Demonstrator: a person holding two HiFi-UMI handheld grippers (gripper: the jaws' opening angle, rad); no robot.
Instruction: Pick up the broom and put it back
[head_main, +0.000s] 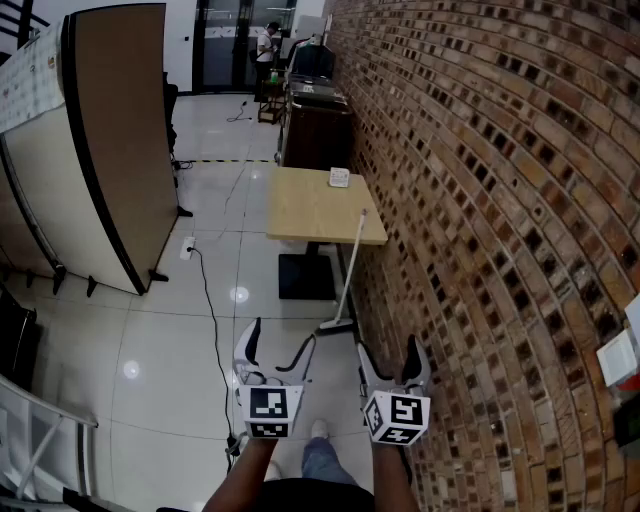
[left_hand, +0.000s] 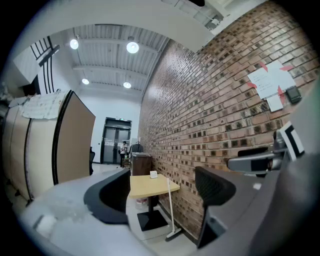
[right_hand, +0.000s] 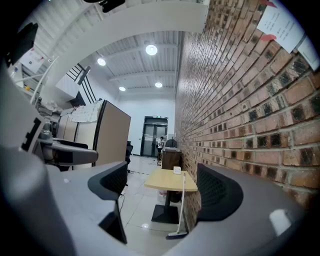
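Observation:
The broom has a long white handle and stands on the floor, leaning against the edge of a light wooden table beside the brick wall; its head rests on the tiles. It also shows in the left gripper view as the broom and in the right gripper view as the broom. My left gripper and right gripper are held level, side by side, a stretch short of the broom. Both stand open with nothing between their jaws.
A brick wall runs along the right. The table stands on a black pedestal base. A tall beige partition stands at left, a black cable crosses the tiles, and a dark cabinet sits beyond the table. A person stands far off by the doors.

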